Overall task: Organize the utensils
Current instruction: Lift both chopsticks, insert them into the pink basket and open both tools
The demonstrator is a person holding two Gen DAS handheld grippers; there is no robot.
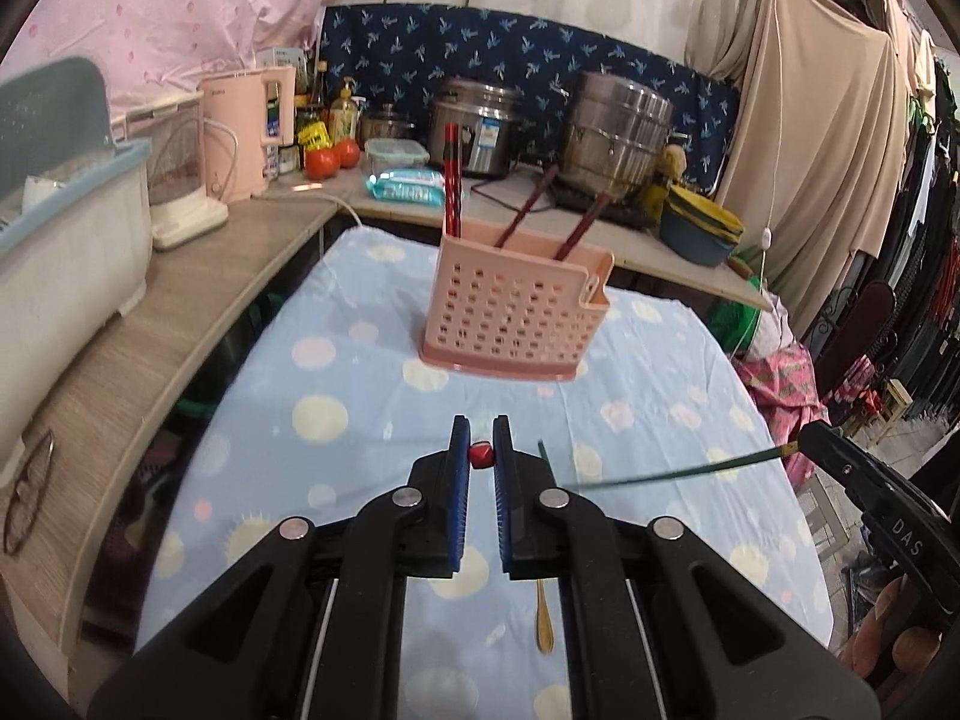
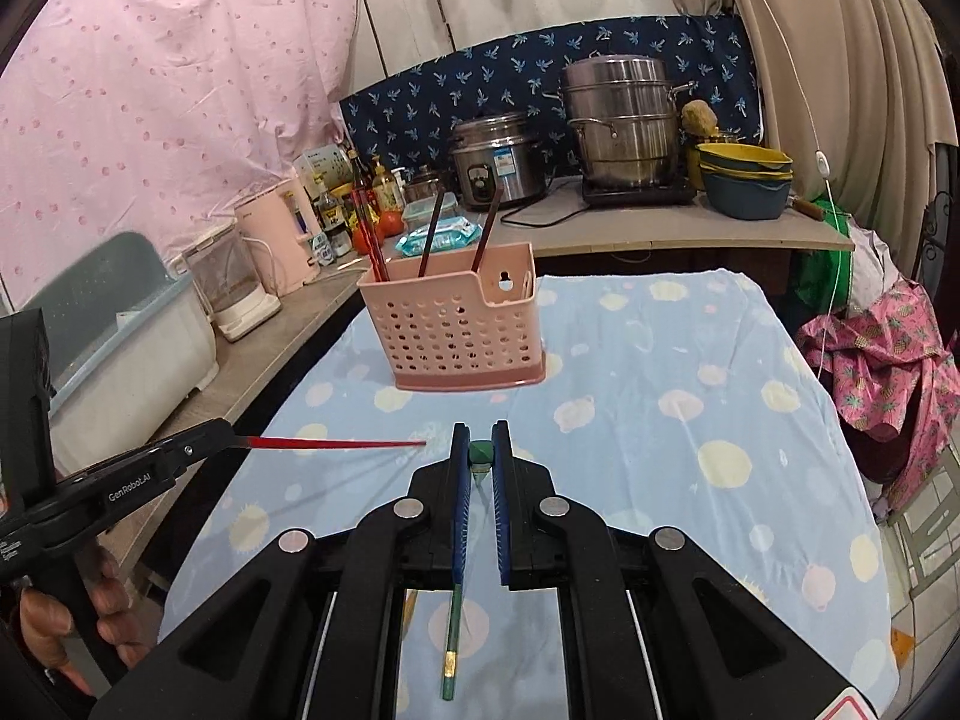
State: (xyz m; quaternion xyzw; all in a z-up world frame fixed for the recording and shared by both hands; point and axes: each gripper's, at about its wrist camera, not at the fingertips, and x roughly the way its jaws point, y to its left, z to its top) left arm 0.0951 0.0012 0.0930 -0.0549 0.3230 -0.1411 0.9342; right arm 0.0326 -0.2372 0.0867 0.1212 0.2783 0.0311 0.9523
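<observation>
Chopsticks are gripped one per gripper above the dotted blue cloth [image 2: 660, 420] covering the surface: a red chopstick [image 2: 336, 444] is clamped in the closed left gripper [image 1: 481, 450], its end seen as a red square between the blue pads in the left wrist view. A green chopstick [image 2: 451, 642] is clamped likewise in the closed right gripper [image 2: 480, 450]. Farther back on the cloth, the pink perforated utensil holder [image 1: 510, 315] is seen standing upright, with several dark red chopsticks [image 1: 451, 180] already leaning inside it, and a gold-handled utensil [image 1: 543, 624] is partly hidden beneath the left gripper.
</observation>
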